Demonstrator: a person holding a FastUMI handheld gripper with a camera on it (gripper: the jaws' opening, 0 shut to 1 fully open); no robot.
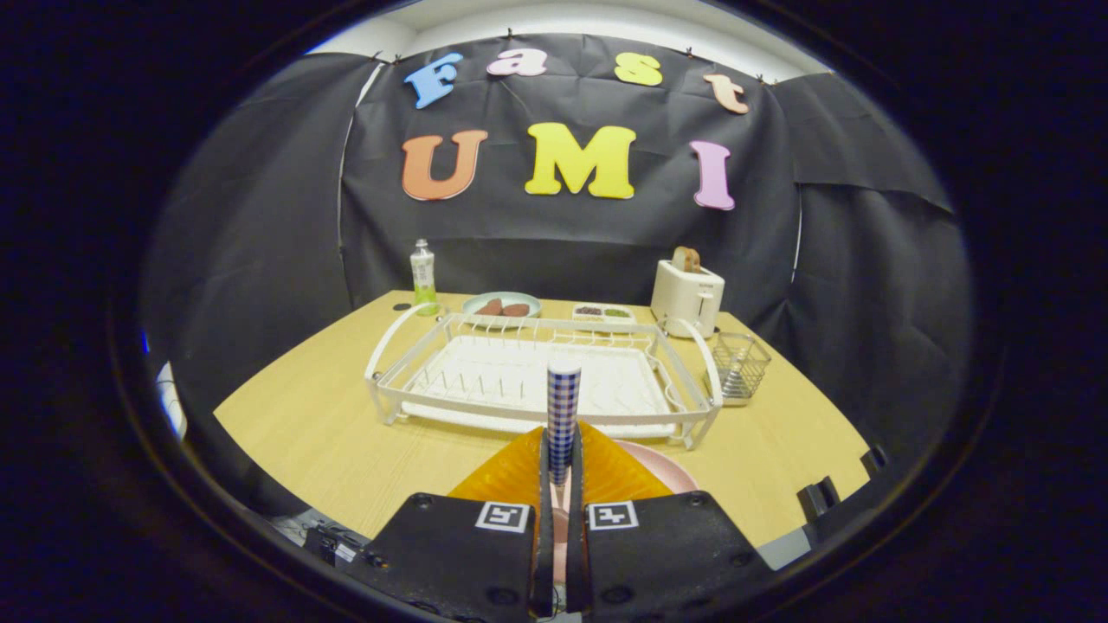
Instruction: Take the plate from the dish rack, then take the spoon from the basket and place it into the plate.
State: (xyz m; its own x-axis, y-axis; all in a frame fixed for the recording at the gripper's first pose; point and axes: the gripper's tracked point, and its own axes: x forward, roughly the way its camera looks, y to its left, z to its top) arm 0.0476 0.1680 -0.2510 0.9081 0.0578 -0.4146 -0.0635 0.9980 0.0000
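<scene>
Gripper view: at lower centre the gripper (pixel 561 484) has its 2 fingers clenched on the checked handle of the spoon (pixel 563 415), which stands upright. Directly beneath lies the pink plate (pixel 666 472) on the wooden table (pixel 329 433). At mid-frame sits the white dish rack (pixel 537 381), the wire basket (pixel 740 365) at its right.

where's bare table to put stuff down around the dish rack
Bare wood lies left of the dish rack and right of the pink plate, in front of the wire basket. Behind the rack it is crowded: bottle, dishes, toaster. The gripper holds the spoon.
</scene>
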